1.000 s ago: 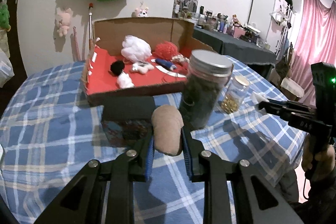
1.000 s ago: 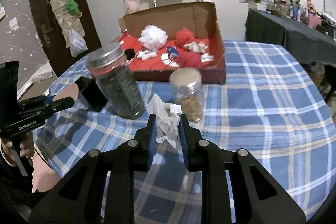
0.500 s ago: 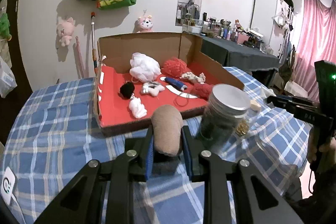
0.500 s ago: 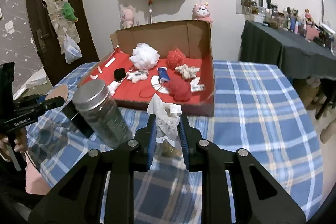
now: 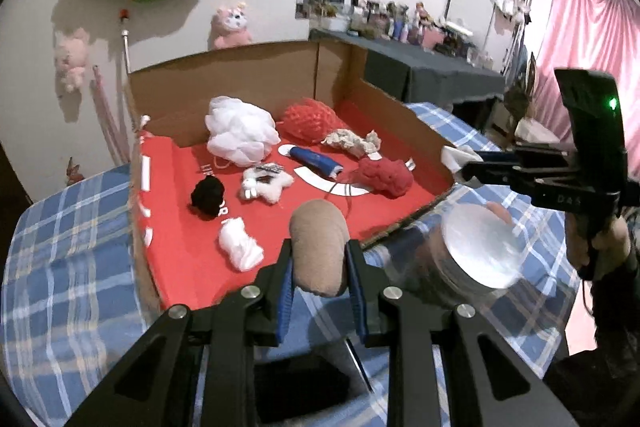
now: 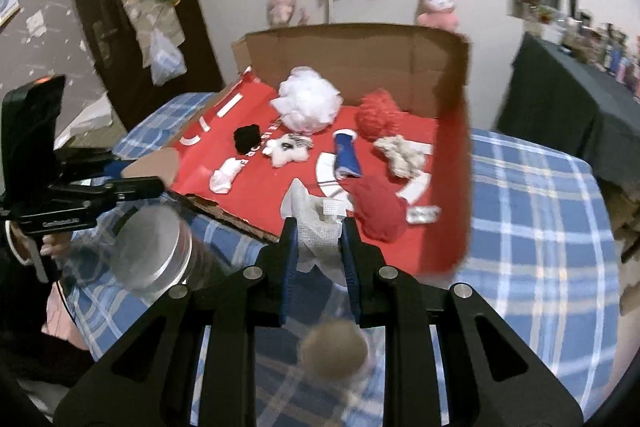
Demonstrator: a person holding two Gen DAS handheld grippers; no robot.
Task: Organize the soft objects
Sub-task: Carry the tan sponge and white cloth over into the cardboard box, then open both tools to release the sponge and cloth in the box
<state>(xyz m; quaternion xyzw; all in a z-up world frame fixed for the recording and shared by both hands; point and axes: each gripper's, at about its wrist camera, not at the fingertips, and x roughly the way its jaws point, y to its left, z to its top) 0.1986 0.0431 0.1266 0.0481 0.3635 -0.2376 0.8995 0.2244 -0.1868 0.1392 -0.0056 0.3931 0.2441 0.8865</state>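
tan pad (image 5: 318,251) | upright, in jaws; white mesh cloth (image 6: 316,227) | crumpled, in jaws

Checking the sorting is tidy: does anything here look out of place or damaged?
The cardboard box has a torn, ragged front edge. Two hard jars stand on the table among soft things.

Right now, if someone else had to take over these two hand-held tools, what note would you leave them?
Left tool: shut on a tan soft pad, held over the near edge of the cardboard box.
Right tool: shut on a crumpled white cloth, also at the box's near edge.
Already lying in the box: white mesh pouf, red pouf, red cloth lump, black pompom, small white plush, white sock, blue roll, beige rag.
On the checked table: a metal-lidded jar, not soft.
Left to do: set both held pieces down inside the box.
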